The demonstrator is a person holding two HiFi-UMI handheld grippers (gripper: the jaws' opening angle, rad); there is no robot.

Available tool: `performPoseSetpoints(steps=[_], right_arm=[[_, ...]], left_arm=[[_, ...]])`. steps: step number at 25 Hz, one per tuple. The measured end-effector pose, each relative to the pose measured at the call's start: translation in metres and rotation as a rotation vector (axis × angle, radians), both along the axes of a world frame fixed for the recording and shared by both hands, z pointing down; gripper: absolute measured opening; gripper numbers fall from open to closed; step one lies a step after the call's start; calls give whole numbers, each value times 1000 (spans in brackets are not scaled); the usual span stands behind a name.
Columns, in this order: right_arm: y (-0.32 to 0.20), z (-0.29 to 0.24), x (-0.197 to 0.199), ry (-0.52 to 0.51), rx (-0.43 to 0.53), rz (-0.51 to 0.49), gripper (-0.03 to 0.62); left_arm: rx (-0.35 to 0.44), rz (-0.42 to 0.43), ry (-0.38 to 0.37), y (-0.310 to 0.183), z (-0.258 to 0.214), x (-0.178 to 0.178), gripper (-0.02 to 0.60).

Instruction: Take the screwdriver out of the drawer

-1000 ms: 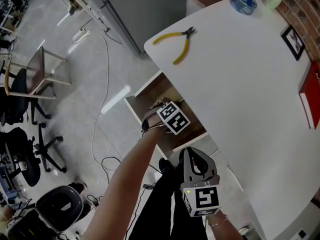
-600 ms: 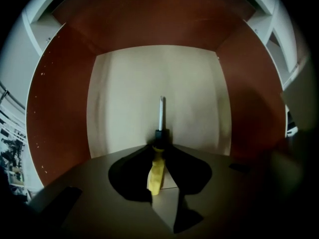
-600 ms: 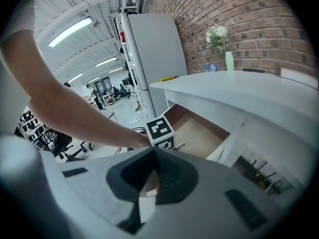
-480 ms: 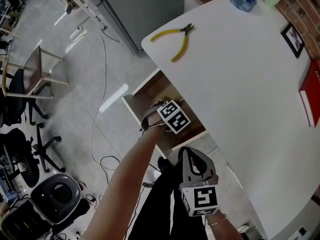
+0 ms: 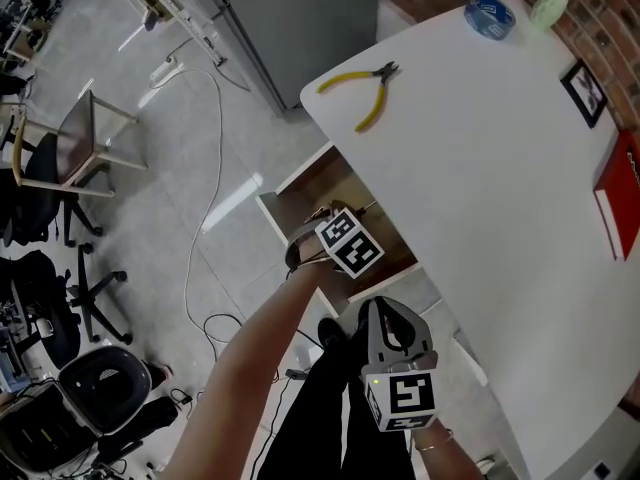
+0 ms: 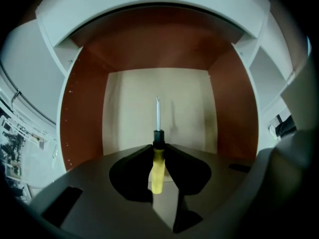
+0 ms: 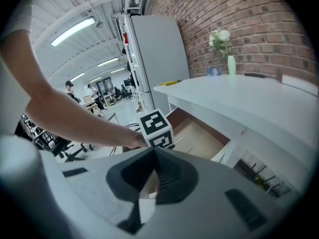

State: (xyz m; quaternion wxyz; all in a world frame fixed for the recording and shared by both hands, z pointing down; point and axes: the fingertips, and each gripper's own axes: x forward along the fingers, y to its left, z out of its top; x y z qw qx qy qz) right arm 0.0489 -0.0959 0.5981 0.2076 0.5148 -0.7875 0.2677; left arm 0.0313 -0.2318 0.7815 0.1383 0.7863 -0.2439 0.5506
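Rear of drawer [image 5: 318,194] beneath white table [image 5: 480,148]; red object [image 5: 626,204] half off-frame

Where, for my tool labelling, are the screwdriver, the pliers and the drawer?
screwdriver [image 6: 157,173]: left gripper view, on its yellow handle.
pliers [image 5: 371,101]: head view, on one yellow handle.
drawer [image 6: 124,113]: left gripper view, on its bare pale floor.
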Motion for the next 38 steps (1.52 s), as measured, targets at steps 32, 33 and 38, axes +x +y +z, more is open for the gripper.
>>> performPoseSetpoints(steps=[32,33,38], right_arm=[[9,-64,-6,1,72,37,2],[8,-66,-6,1,74,39,2],[4,-72,-10,10,81,34,2]], left_arm=[[150,-163,225,65,-168,-46,66],[151,-174,235,67,-172,-50,66],[161,-224,263,79,-190,-69,66]])
